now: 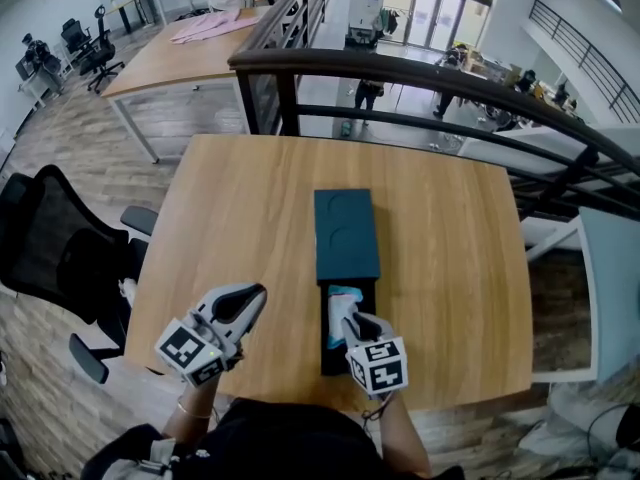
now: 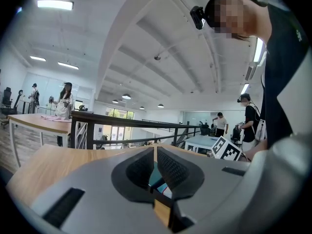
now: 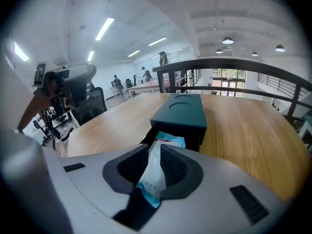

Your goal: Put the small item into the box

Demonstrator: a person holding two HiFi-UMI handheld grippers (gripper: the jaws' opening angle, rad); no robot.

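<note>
Wooden table [image 1: 250, 228] by a mezzanine railing [image 1: 420, 73]. Packet [image 3: 152, 177], white and blue, is clenched in the right gripper [image 3: 155, 155] over the open drawer [image 1: 333, 360] at the 6 o'clock end of the teal box [image 1: 346, 233]. Left gripper [image 2: 155, 154] sits at the drawer's 9 o'clock, jaws closed to a slit, nothing between. Black chair [image 1: 60, 248] at the table's 9 o'clock.

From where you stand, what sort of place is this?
Probably an open-plan office on an upper floor: light wooden tables, a black mesh office chair, and a dark metal railing overlooking a lower level.
</note>
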